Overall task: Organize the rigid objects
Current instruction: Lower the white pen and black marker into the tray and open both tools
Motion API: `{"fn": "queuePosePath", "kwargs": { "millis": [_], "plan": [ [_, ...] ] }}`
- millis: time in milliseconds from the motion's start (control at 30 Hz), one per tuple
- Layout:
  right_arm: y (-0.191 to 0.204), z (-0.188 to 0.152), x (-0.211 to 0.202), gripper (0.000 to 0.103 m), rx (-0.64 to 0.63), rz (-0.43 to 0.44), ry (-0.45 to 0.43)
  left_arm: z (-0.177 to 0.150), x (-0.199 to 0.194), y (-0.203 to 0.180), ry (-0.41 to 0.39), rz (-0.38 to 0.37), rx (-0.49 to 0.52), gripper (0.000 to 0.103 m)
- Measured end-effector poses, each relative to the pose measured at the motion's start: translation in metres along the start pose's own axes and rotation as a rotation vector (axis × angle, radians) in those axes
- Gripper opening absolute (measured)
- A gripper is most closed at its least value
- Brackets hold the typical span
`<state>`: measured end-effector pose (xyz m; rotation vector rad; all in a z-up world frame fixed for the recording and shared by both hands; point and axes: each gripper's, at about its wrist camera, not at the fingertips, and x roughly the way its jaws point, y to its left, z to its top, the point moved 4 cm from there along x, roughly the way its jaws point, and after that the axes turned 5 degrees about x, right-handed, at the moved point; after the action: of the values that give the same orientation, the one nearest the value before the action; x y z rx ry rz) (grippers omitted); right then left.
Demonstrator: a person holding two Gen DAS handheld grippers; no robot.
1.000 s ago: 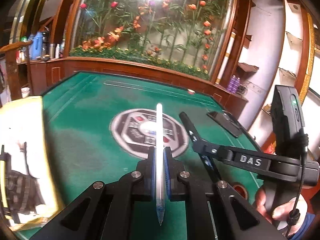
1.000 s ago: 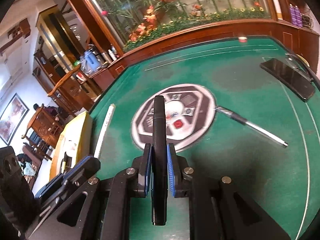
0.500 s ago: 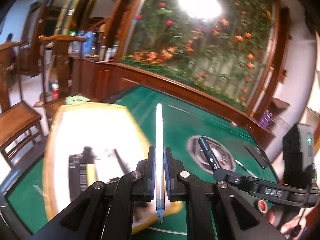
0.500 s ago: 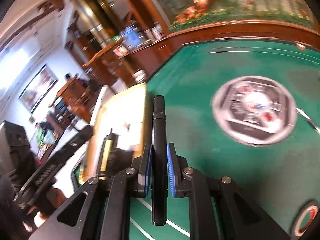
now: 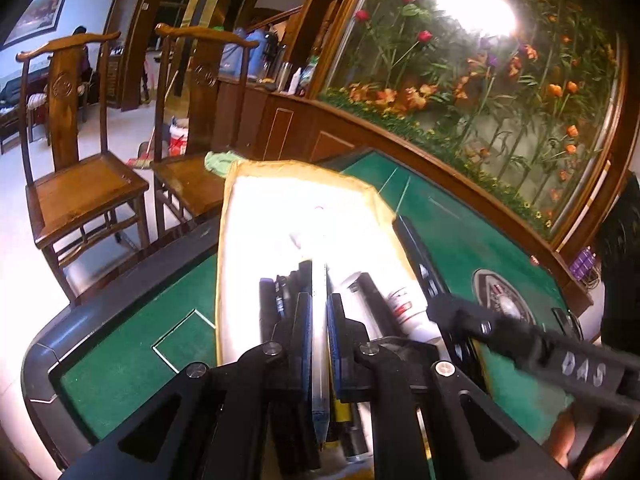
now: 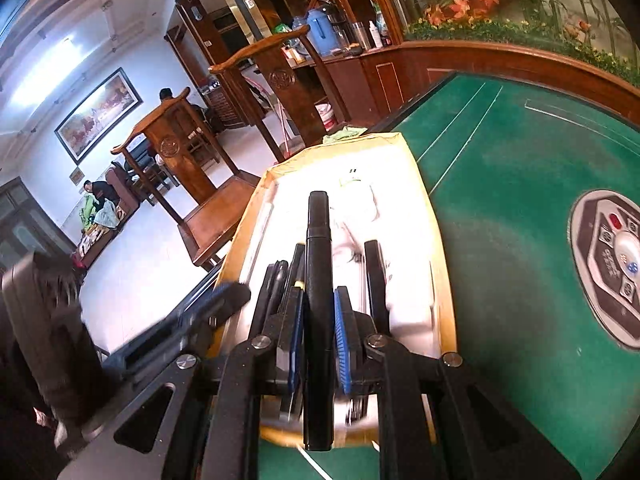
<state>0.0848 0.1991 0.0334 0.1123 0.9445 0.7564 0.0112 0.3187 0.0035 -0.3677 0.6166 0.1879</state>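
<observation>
My left gripper is shut on a clear pen that lies along its fingers, tip toward the camera. It hangs over a yellow-rimmed tray with a white inside, which holds several dark pens and a white tube. My right gripper is shut on a black marker, also above the tray. In the left wrist view the right gripper reaches in from the right with the marker over the tray's right rim. The left gripper shows blurred in the right wrist view.
The tray sits at the left end of a green felt table with a black padded edge. A round grey emblem marks the table's middle. Two wooden chairs stand just past the table's end. A wooden ledge with flowers runs behind.
Both grippers have swung left from over the table's central emblem to above the tray, each still carrying its pen. The loose pen on the felt has left the views.
</observation>
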Motion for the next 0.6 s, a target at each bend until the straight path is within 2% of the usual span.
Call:
{"fn": "queuePosePath", "kwargs": {
  "millis": [167,367,600],
  "plan": [
    [0.001,0.008,0.03,0.014,0.006,-0.01,0.055,-0.002,0.005,0.005,0.025,0.011,-0.007,0.007],
    [0.006,-0.004,0.046,0.014,0.001,-0.016,0.09,-0.006,0.006,0.008,0.04,0.014,-0.019,0.007],
    [0.001,0.001,0.047,0.016,0.02,-0.007,0.078,-0.005,0.005,0.004,0.052,0.009,-0.017,0.008]
  ]
}}
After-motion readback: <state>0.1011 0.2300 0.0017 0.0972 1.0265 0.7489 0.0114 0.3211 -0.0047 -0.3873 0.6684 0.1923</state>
